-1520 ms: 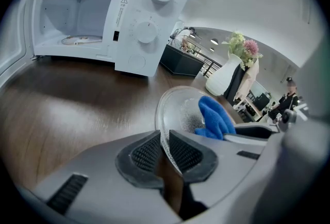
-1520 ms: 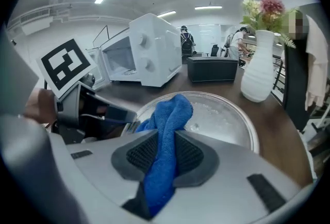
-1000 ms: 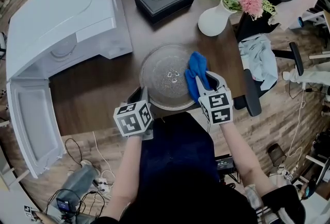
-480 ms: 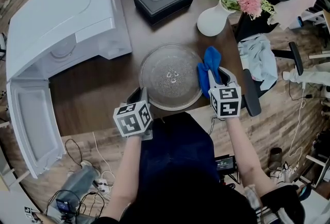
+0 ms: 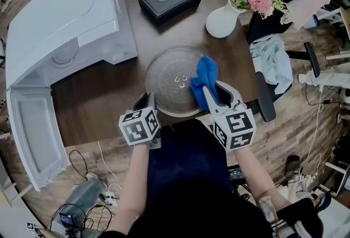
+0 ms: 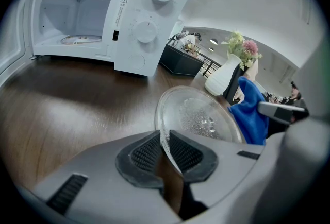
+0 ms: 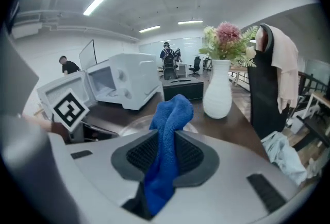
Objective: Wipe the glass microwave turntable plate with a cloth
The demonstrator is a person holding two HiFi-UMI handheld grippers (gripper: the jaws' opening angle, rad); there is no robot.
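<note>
Left hand-held gripper (image 5: 149, 103) was clamped on the glass plate (image 5: 169, 75)'s near rim on the surface (image 5: 104, 94), and the right hand-held gripper (image 5: 217, 93) pinched the blue cloth (image 5: 205, 74) over the plate's right edge (so the glass lay just left of it, closest to that hand)

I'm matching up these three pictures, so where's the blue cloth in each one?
Head view: cloth at centre, over the plate's right side.
Left gripper view: cloth at right, beyond the plate.
Right gripper view: cloth at lower centre.
Shared landmark: vase.
</note>
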